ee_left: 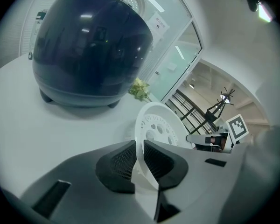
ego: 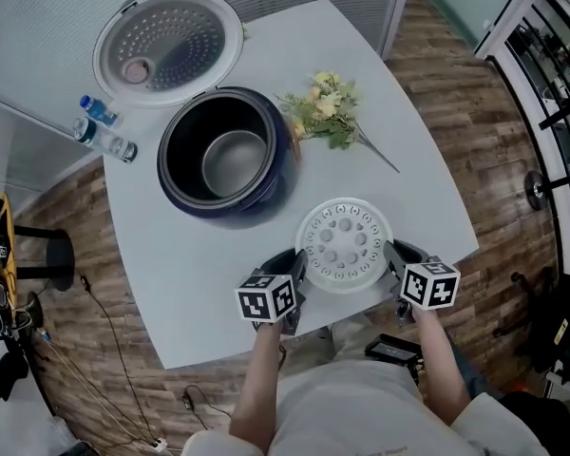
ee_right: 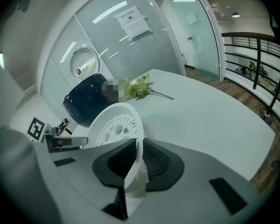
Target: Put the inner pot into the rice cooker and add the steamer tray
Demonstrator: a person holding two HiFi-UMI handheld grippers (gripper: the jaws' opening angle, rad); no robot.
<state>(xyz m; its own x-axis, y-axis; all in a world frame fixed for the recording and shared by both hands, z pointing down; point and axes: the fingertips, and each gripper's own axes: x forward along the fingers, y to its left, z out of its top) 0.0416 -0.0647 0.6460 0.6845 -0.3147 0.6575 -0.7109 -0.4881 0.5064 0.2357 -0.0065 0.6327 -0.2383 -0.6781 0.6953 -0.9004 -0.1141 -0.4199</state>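
1. Currently the white steamer tray sits low over the table's 5 o'clock area, near the edge closest to the person. Its perforated face is up, and whether it rests on the surface I cannot tell.
2. The left gripper pinches the tray's rim at 9 o'clock. In the left gripper view its jaws are pressed onto the thin white rim, which passes between the dark ribbed pads of the gripper.
3. The right gripper pinches the opposite rim at 3 o'clock. In the right gripper view its jaws likewise clamp the tray's edge, which runs between the pads of the gripper.
4. The dark blue rice cooker stands at 10 o'clock from the tray, near the table's middle. The metal inner pot is already seated inside it.
5. The cooker's lid is swung open at 11 o'clock from the body, its inner face up.
6. A flower sprig lies at 12 o'clock from the tray, just beside the cooker's 2 o'clock side.
7. Two water bottles lie at the table's 9 o'clock edge.
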